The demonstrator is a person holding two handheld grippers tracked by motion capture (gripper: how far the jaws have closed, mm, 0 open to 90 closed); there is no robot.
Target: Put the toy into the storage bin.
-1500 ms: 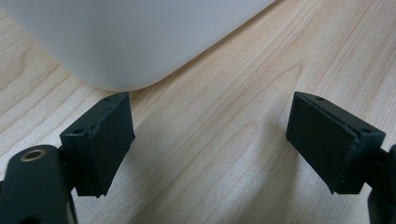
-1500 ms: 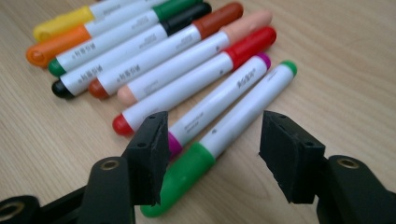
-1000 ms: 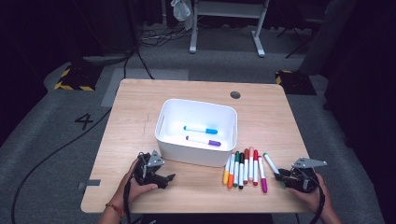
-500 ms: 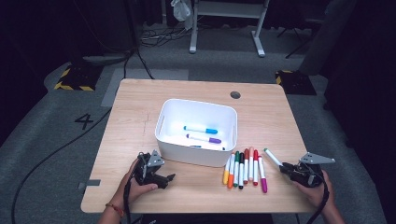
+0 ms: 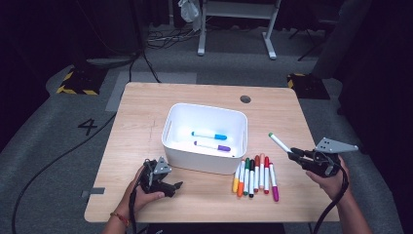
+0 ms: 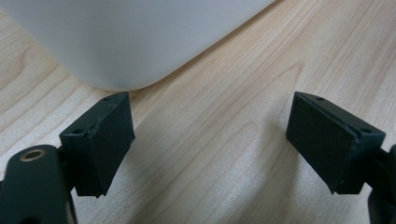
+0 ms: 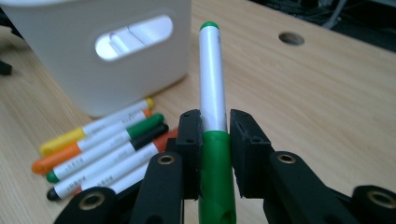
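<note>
Green marker [image 7: 212, 93] is riding clamped in my right gripper [image 5: 295, 155] above the counter [image 5: 146, 112], left gripper [image 5: 171, 185] idling with jaws spread, while two markers are lying in the bin [image 5: 207, 161] and seven markers [image 5: 255, 175] are waiting.

Around the bin [image 5: 204, 161] on our table [image 5: 141, 107]
We see two markers [image 5: 210, 140] in it; a row of markers [image 5: 254, 176] lies just right of its front corner.

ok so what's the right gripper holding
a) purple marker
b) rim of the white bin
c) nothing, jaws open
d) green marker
d: in the right gripper view the right gripper is shut on the green marker, lifted off the table.
</note>
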